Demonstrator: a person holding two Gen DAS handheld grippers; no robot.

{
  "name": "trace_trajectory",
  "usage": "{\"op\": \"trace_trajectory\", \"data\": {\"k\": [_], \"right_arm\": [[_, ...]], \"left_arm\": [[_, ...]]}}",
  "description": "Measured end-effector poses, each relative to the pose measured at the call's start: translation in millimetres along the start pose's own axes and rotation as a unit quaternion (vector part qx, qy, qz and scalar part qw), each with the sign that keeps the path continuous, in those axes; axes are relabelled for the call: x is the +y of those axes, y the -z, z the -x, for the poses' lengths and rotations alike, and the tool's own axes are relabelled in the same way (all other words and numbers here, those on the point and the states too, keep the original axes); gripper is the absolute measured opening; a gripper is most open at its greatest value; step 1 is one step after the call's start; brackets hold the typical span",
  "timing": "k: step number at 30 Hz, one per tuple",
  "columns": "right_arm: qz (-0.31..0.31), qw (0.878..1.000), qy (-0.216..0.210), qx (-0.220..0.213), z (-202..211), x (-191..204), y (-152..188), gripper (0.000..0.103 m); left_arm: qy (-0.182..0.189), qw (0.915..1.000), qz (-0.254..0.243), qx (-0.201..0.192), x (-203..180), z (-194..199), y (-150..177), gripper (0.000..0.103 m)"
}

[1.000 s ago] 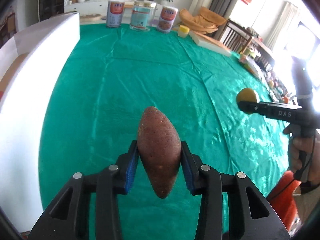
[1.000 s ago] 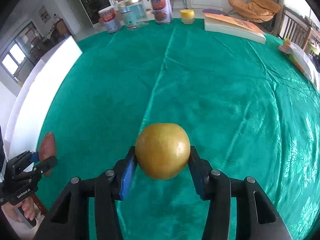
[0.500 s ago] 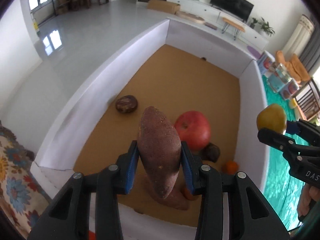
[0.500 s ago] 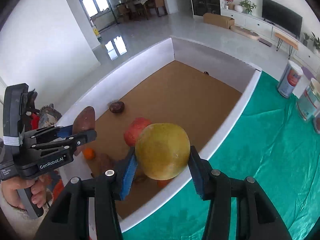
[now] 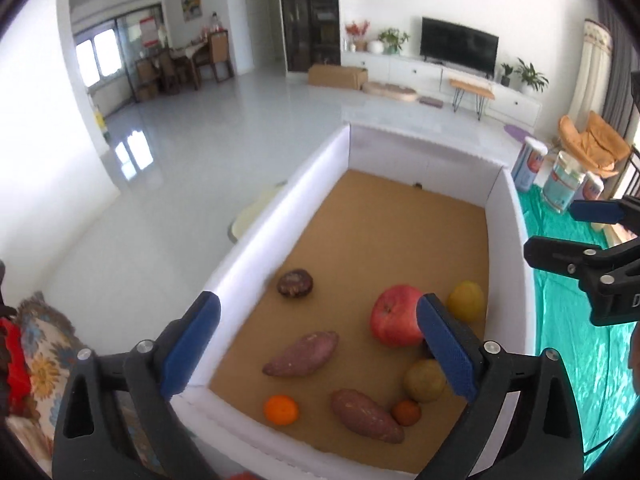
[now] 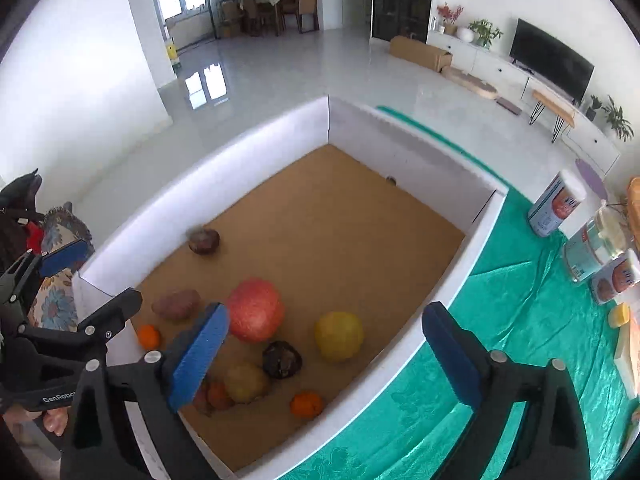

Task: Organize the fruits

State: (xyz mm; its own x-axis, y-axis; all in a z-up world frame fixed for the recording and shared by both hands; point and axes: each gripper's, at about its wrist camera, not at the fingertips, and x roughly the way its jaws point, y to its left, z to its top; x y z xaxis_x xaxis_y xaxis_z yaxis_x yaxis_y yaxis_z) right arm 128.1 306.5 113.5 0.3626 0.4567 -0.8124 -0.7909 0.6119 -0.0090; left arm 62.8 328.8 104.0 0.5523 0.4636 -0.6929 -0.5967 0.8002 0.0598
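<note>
A white-walled box point(image 5: 508, 240) with a brown floor holds the fruit. In the left wrist view a sweet potato point(image 5: 301, 354) lies at the left, a second sweet potato point(image 5: 366, 416) near the front, a red apple point(image 5: 396, 321) in the middle and a yellow pear point(image 5: 466, 301) by the right wall. My left gripper point(image 5: 318, 346) is open and empty above the box's near left corner. My right gripper point(image 6: 326, 360) is open and empty above the box's near edge; the yellow pear point(image 6: 339, 336) and red apple point(image 6: 256, 316) lie below it.
The box also holds two oranges point(image 5: 281, 409), a greenish fruit point(image 5: 424, 380) and dark round fruits point(image 5: 295, 283). A green cloth point(image 6: 520, 340) covers the table right of the box, with several cans point(image 6: 554, 208) on it. White floor lies beyond the box.
Both grippers have opened. The sweet potato left my left gripper and lies in the box. The yellow pear left my right gripper and lies in the box.
</note>
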Motion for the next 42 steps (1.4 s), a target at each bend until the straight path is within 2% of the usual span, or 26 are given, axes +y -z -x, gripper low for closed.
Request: {"op": "trace_trajectory", "data": {"k": [3,6,8,11,14,17,21,42], "right_arm": [[-0.007,0.999,0.014,-0.035,44,4,7,0.103],[-0.034,0.998,0.026,-0.048,63,7,31,0.103],[-0.057,0.997,0.022,-0.037,61,12,61,0.103],[-0.09,0.996,-0.008,0.001,43,20,96,0.103],[-0.111,0.993,-0.026,0.02,34,32,113,0.103],[-0.113,0.993,-0.016,0.014,41,39,111,0.103],[-0.093,0.996,0.002,0.006,54,53,105,0.103],[-0.068,0.997,0.0,0.021,43,84,106,0.103]], "left_arm": [[-0.043,0.9984,-0.006,-0.036,-3,30,0,0.102],[-0.054,0.9983,0.008,-0.019,5,37,16,0.102],[-0.05,0.9986,0.016,0.005,10,38,34,0.102],[-0.032,0.9985,0.037,0.025,14,43,59,0.102],[-0.023,0.9985,0.039,0.03,17,49,67,0.102],[-0.031,0.9987,0.031,0.026,20,56,67,0.102],[-0.029,0.9978,0.048,0.036,32,56,68,0.102],[-0.029,0.9973,0.056,0.037,44,55,67,0.102]]}}
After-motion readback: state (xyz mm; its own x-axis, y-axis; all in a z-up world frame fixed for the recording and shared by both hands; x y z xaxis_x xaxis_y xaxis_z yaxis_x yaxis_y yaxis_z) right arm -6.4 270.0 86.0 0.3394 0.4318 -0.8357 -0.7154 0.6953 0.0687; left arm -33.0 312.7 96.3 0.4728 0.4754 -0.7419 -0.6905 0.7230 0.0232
